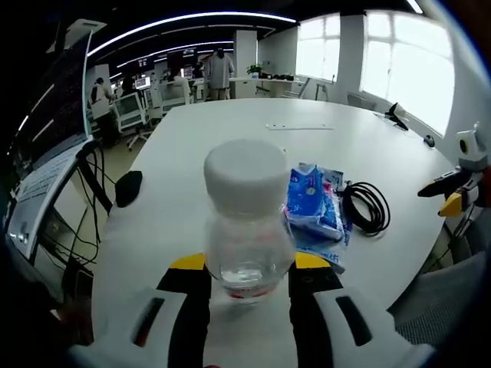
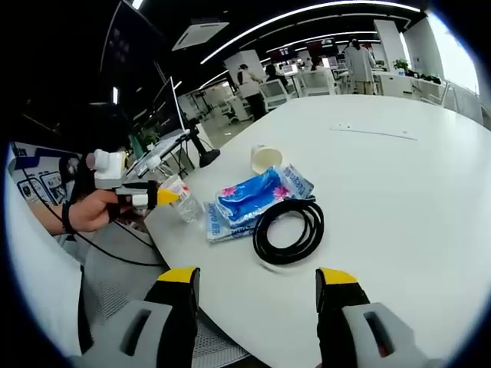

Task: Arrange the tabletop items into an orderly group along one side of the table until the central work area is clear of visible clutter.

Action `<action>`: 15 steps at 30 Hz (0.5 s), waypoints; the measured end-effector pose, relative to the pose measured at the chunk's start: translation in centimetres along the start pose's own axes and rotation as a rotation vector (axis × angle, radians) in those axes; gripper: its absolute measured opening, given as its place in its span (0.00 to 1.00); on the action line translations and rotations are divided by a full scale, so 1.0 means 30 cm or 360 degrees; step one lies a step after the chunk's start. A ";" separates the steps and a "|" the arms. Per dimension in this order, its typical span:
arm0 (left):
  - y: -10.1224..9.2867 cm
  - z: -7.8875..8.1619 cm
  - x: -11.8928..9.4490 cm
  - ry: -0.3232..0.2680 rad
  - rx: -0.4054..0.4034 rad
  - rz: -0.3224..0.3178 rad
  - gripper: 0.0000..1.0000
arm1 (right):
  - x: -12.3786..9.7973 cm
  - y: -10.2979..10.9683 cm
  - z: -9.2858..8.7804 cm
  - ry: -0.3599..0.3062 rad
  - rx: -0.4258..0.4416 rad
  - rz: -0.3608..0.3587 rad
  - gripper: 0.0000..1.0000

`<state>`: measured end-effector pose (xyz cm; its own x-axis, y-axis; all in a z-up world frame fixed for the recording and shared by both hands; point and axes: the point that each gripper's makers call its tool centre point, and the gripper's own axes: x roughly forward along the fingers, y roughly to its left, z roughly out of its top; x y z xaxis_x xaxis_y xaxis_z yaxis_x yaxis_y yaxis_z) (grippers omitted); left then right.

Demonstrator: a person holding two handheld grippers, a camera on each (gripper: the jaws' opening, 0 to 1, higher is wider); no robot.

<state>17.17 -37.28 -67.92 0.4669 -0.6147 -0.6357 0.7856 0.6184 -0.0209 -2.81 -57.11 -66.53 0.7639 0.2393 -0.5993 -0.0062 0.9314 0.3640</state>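
Left gripper (image 1: 249, 280) pinches the bottle (image 1: 247, 222) low, right beside the tissue pack (image 1: 313, 201). Right gripper (image 2: 257, 285) hangs wide open, empty. That top-heavy bottle could tip if it's swung fast.

We see the near bench (image 2: 399, 199) edge crowded: bottle (image 1: 247, 222), blue packets (image 2: 253, 195) and coiled black cable (image 2: 290, 228) lie close together, with a white cup (image 2: 265, 159) just behind. Beyond them the wide bench surface gives open passage.
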 end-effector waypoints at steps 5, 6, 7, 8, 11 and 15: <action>0.006 0.008 0.003 -0.0005 -0.0009 0.0006 0.39 | -0.002 -0.003 0.005 -0.0002 -0.0001 -0.0006 0.63; 0.007 0.010 0.004 -0.0006 -0.0008 0.0006 0.39 | -0.003 -0.004 0.006 -0.0003 0.0000 -0.0009 0.63; 0.009 0.011 0.007 -0.0006 -0.0009 0.0005 0.39 | -0.004 -0.005 0.006 -0.0003 0.0001 -0.0011 0.63; 0.013 0.011 0.012 -0.0006 -0.0008 0.0004 0.39 | -0.005 -0.006 0.007 -0.0004 0.0002 -0.0014 0.63; 0.020 0.015 0.019 -0.0007 -0.0007 0.0006 0.38 | -0.008 -0.010 0.005 -0.0003 0.0006 -0.0020 0.63; 0.037 0.021 0.033 -0.0009 -0.0019 0.0019 0.38 | -0.011 -0.013 -0.001 0.0001 0.0008 -0.0026 0.63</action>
<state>18.74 -37.51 -68.09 0.4786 -0.6100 -0.6315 0.7751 0.6314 -0.0226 -3.07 -57.56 -66.49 0.7634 0.2241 -0.6058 0.0098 0.9338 0.3577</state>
